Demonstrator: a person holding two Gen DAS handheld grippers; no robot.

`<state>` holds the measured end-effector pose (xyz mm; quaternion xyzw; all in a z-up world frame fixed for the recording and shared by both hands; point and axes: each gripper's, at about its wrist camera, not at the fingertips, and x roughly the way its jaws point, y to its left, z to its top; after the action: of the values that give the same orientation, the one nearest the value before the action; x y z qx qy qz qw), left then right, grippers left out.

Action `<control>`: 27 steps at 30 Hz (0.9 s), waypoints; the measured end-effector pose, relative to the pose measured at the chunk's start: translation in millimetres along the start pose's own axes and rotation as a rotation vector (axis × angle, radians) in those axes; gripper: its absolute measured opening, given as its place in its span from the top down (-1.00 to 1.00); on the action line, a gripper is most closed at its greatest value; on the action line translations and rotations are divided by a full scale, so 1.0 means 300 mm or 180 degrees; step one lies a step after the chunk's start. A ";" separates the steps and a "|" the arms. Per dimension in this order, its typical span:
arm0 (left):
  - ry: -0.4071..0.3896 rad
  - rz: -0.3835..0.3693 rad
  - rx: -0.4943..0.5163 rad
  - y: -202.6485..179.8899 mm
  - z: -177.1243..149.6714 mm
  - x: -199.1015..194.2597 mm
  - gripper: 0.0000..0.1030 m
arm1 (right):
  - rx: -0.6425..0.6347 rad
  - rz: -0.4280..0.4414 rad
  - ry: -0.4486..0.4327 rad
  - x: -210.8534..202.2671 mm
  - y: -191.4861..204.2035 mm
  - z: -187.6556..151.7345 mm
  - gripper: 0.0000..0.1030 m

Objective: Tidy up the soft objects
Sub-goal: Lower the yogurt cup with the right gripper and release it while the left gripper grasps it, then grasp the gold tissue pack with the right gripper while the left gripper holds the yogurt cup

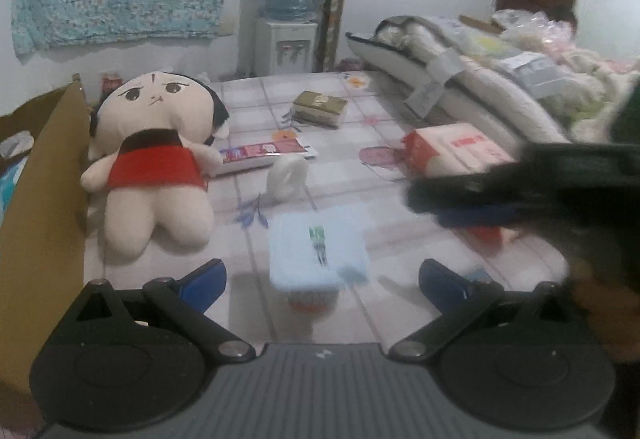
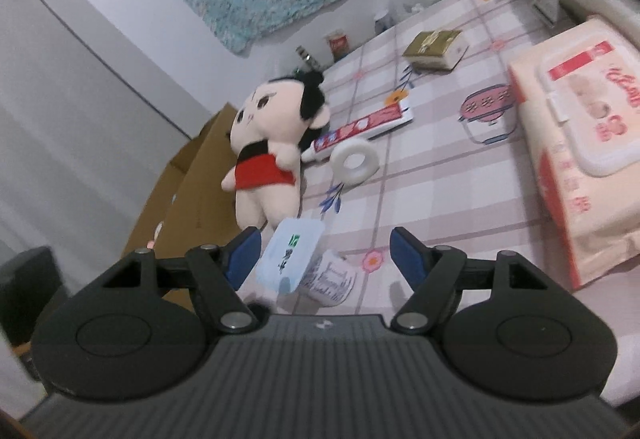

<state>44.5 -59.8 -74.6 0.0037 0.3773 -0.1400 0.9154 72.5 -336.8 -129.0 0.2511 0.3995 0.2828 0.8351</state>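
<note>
A plush doll (image 1: pixel 150 163) in a red dress lies on its back on the checked sheet, beside a cardboard box (image 1: pixel 44 207); the right wrist view shows the doll (image 2: pixel 268 143) too. A small tub with a light blue lid (image 1: pixel 318 251) stands between the fingers of my left gripper (image 1: pixel 322 279), which is open and not touching it. In the right wrist view the same tub (image 2: pixel 290 259) lies tilted between the fingers of my right gripper (image 2: pixel 324 243), close to the left pad; the jaws are open. The right gripper (image 1: pixel 440 203) shows blurred at the right of the left wrist view.
On the sheet lie a pink pack of wet wipes (image 2: pixel 576 143), a toothpaste tube (image 2: pixel 360 129), a white tape roll (image 2: pixel 354 161) and an olive tissue pack (image 2: pixel 434 47). Pillows and bedding (image 1: pixel 460 79) pile up at the right. A water dispenser (image 1: pixel 290 11) stands by the wall.
</note>
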 end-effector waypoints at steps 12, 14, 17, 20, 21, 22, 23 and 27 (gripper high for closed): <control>0.0279 0.0259 -0.0140 -0.005 0.083 0.203 -0.24 | -0.0149 -0.0170 -0.0067 -0.035 -0.017 0.077 -0.44; 0.0284 0.0268 -0.0170 0.004 0.077 0.192 -0.24 | -0.0188 -0.0216 -0.0017 0.001 -0.003 0.107 -0.44; 0.0318 0.0278 -0.0241 0.024 0.068 0.166 -0.24 | -0.0248 -0.0301 0.0053 0.070 0.026 0.155 -0.44; 0.0299 0.0313 -0.0322 0.055 0.048 0.132 -0.24 | -0.0467 -0.0418 0.0118 0.152 0.065 0.206 -0.49; 0.0287 0.0349 -0.0338 0.067 0.039 0.122 -0.24 | -0.0541 -0.0481 0.0153 0.185 0.076 0.221 -0.51; 0.0278 0.0391 -0.0350 0.079 0.031 0.113 -0.24 | -0.0605 -0.0561 0.0175 0.215 0.086 0.235 -0.51; 0.0271 0.0427 -0.0362 0.092 0.024 0.105 -0.24 | -0.0708 -0.0662 0.0191 0.248 0.097 0.253 -0.51; 0.0234 0.0425 -0.0442 0.135 0.000 0.081 -0.24 | -0.1292 -0.1124 0.0139 0.388 0.131 0.362 -0.60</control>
<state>71.4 -27.1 -95.6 -0.0294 0.4184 -0.0519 0.9063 210.4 -251.4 -104.5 -0.0011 0.3902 0.2125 0.8959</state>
